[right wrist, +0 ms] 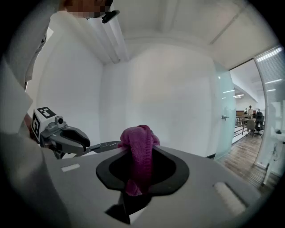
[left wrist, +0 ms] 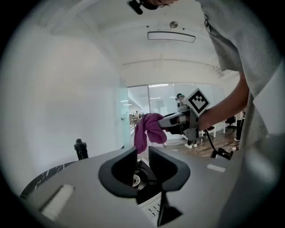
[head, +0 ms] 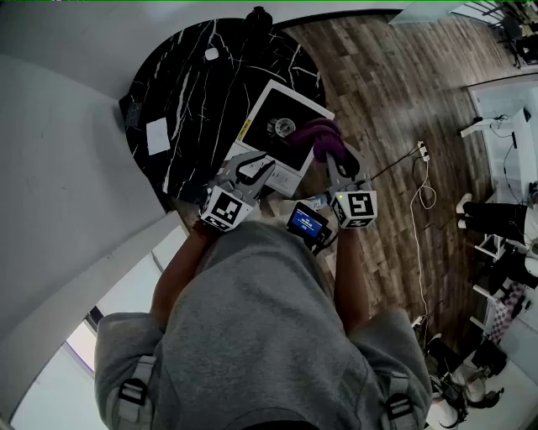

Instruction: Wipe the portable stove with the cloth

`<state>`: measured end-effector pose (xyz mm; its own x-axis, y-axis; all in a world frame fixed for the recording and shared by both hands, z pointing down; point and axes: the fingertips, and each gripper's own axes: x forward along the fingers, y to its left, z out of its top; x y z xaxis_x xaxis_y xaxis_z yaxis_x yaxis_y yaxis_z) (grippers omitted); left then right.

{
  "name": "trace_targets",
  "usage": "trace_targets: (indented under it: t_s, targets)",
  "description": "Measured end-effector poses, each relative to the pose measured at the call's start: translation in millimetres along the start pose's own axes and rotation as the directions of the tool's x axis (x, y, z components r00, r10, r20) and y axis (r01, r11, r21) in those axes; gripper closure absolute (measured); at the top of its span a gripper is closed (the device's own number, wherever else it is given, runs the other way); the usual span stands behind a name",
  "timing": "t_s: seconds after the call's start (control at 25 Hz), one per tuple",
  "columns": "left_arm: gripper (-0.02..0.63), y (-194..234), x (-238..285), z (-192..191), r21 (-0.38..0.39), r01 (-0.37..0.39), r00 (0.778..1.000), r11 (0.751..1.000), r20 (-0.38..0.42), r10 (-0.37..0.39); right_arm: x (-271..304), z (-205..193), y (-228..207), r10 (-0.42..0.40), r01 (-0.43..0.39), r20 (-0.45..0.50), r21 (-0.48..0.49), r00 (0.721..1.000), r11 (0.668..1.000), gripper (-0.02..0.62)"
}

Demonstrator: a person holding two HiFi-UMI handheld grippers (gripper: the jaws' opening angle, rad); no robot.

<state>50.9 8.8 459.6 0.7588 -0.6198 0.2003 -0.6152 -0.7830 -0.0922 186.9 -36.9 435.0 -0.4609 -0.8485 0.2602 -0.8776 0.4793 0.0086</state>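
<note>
Right hand-held gripper clamps the purple cloth over the portable stove on the marble bench; left hand-held gripper, jaws together and empty, hovers near its front; wiping seemingly not yet begun

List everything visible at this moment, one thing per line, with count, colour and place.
table: 1, black with white veins, centre
portable stove: 1, white body, black top, near edge of the table
cloth: 1, purple, hanging over the stove
card: 1, white, on the table left of the stove
bottle: 1, dark, far edge of the table
floor: 1, brown wood planks, right of the table
cable: 1, white, on the floor
left gripper: 1, grey, shut and empty, at the stove's near side
right gripper: 1, grey, clamped on the cloth
</note>
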Motion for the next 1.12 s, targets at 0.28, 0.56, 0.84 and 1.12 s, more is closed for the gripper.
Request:
trace_targets:
  t_s: [0.28, 0.56, 0.84, 1.12]
  targets:
    - [0.52, 4.4, -4.2, -25.0, -0.03, 0.002, 0.998, 1.0, -0.07, -0.004, 9.1, -20.5, -14.9, 0.02, -0.023, -0.1, -0.03, 0.995, 0.999, 0.479]
    - [0.505, 5.4, -5.7, -61.3, -0.053, -0.018, 0.983, 0.998, -0.186, 0.008, 36.7, -55.6, -56.3, 0.004, -0.037, -0.241, -0.133, 0.97, 0.99, 0.477]
    - [0.462, 5.1, -3.1, -110.3, 0.007, -0.017, 0.948, 1.0, -0.319, 0.019, 71.8, -82.4, -88.9, 0.009, -0.086, -0.339, -0.21, 0.941, 0.974, 0.477]
    - [0.448, 7.1, 4.7, -135.2, -0.031, -0.037, 0.929, 0.999, -0.371, 0.023, 90.1, -127.6, -113.8, -0.007, -0.082, -0.456, -0.175, 0.89, 0.981, 0.477]
